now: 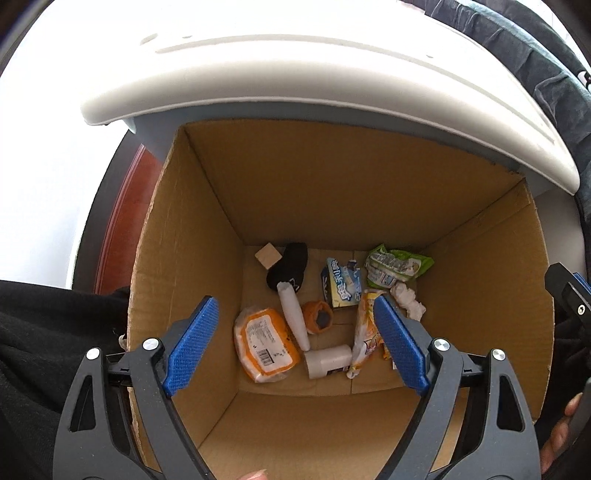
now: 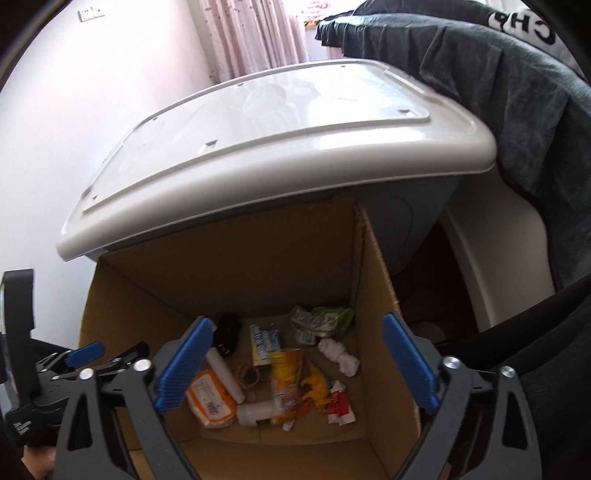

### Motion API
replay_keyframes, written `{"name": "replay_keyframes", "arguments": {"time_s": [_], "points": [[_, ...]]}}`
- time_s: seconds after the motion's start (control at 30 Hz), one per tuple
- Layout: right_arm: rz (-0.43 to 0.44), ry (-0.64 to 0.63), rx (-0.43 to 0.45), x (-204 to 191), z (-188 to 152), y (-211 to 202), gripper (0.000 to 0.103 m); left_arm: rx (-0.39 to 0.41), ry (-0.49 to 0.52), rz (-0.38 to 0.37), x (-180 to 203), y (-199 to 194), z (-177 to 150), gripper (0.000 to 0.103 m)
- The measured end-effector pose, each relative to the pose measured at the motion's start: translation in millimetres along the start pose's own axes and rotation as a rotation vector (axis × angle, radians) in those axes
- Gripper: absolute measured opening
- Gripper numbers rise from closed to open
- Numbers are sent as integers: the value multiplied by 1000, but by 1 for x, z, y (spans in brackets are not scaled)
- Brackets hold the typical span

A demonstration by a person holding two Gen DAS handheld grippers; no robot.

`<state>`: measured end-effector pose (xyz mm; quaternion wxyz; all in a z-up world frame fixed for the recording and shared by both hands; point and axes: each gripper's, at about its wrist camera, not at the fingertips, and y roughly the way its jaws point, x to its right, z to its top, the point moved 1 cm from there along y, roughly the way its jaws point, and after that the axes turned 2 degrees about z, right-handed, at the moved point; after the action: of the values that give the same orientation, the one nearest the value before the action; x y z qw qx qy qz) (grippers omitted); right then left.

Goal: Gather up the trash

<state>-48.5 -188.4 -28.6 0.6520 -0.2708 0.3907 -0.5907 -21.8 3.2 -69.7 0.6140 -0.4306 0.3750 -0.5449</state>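
An open cardboard box (image 1: 332, 184) holds several pieces of trash on its floor: an orange packet (image 1: 264, 345), a white tube (image 1: 293, 317), a small white bottle (image 1: 327, 360), a yellow wrapper (image 1: 364, 332), a green packet (image 1: 397, 266), a crumpled tissue (image 1: 408, 301) and a black item (image 1: 290, 266). My left gripper (image 1: 295, 299) hangs open over the box with nothing between its blue pads. Above the same box (image 2: 221, 280), my right gripper (image 2: 298, 319) stands wide open and empty. A red-and-white wrapper (image 2: 340, 404) lies near the box's right wall.
A white-lidded plastic bin (image 2: 277, 147) stands right behind the box. Dark cloth (image 2: 517, 92) drapes over furniture at the right. A curtain (image 2: 255, 33) and pale wall are behind. The left gripper (image 2: 85, 350) shows at the right wrist view's left edge.
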Motion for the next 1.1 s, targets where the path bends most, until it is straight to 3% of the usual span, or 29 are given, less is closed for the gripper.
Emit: {"name": "replay_keyframes", "arguments": {"time_s": [0.33,0.83,1.1], "points": [[-41,-11,28,1,1,0,98,75,24,-49,6,-16,5,84],[-37,-8,29,1,2,0,98,68,25,-21,4,-17,7,84],[-38,-8,28,1,1,1,98,65,-2,-2,0,-17,7,94]]}}
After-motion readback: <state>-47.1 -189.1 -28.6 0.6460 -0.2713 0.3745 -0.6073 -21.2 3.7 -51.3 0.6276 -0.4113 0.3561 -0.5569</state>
